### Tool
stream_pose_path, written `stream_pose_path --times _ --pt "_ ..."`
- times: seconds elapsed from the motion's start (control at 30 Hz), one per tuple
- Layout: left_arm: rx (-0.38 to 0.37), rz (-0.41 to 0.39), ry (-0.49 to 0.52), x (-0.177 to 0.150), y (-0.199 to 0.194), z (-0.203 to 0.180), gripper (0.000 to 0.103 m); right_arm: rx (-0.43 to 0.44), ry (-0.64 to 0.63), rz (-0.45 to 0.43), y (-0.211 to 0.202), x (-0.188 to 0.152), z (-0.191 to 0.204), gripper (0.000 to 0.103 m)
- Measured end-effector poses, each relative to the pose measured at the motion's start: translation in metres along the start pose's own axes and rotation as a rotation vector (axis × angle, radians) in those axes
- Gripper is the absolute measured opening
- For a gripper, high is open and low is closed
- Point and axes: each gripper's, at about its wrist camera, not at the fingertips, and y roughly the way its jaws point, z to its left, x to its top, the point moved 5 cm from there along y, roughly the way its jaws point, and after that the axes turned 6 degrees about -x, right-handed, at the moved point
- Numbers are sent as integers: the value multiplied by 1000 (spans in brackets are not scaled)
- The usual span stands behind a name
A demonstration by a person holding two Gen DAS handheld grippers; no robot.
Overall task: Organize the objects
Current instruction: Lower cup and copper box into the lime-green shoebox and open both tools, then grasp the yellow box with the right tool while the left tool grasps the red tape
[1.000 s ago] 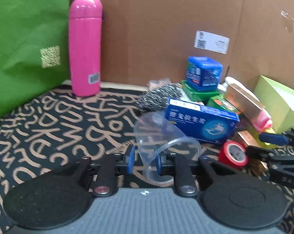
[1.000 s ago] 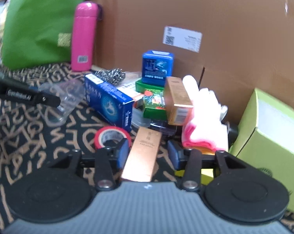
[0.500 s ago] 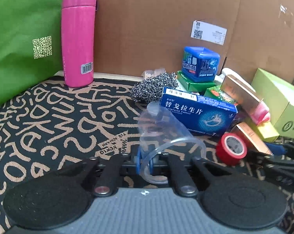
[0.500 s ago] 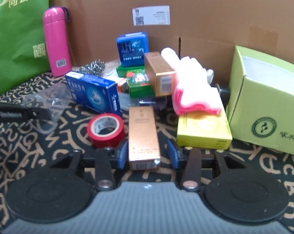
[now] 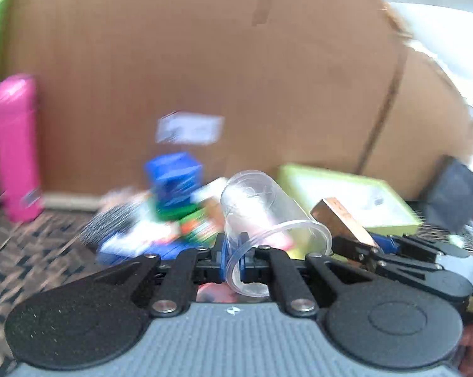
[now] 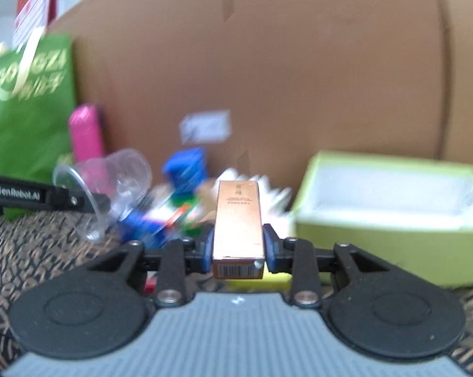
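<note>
Both picks are made: the left gripper (image 5: 233,256) pinches the clear plastic cup's (image 5: 261,207) rim, and the right gripper's (image 6: 238,246) jaws are closing, clamped on the copper carton (image 6: 238,216). Next probably comes carrying each to the open green box (image 6: 393,216).

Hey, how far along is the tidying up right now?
Nothing looks put away yet: the green box holds no items that I can see. In hand: the left tool pinches a clear cup by its rim, and the right tool is closing on a copper carton. The blurred pile is left.
</note>
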Motion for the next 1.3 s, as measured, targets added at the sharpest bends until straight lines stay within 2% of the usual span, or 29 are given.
stream_pose_path --times 0.07,0.17,0.3,0.4,0.5,0.6,0.63,0.67,0.7,0.77,0.83,0.87,0.97,1.03,1.13,1.2,1.3 --pt "-53 -8 45 17 22 -29 6 -92 -8 -27 0 15 -28 30" --pt "-145 36 45 38 70 -65 6 -191 14 -9 16 29 -71 30" --pt "-112 80 126 47 140 -104 6 -280 48 67 54 30 -118 30" --pt "-78 147 175 42 186 -119 6 -282 80 155 84 22 -140 30" --pt "-62 179 210 37 213 -123 6 -293 66 210 107 14 -150 30" --pt "-68 174 218 33 219 -125 9 -299 68 239 124 9 -155 31" --pt "-76 166 217 33 222 -123 17 -301 60 248 130 7 -156 32" --pt "-86 176 216 32 224 -122 52 -302 49 259 134 6 -157 46" --pt "-87 202 207 31 226 -122 87 -313 42 261 136 5 -158 65" --pt "-97 182 200 30 224 -120 87 -331 19 238 135 8 -159 75" --pt "-94 172 201 28 214 -117 87 -329 -1 216 125 15 -161 78" --pt "-93 158 198 30 206 -117 87 -338 -1 191 117 21 -160 83" --pt "-74 80 199 39 170 -114 87 -361 4 53 80 42 -151 103" --pt "-51 36 195 44 144 -111 88 -362 -20 -36 54 52 -139 103" --pt "-6 1 141 43 99 -91 88 -329 -42 -124 26 58 -117 103" --pt "6 -27 95 38 70 -73 88 -298 -44 -153 10 55 -99 103" --pt "63 -50 56 25 35 -47 88 -240 -24 -173 -10 47 -72 103"
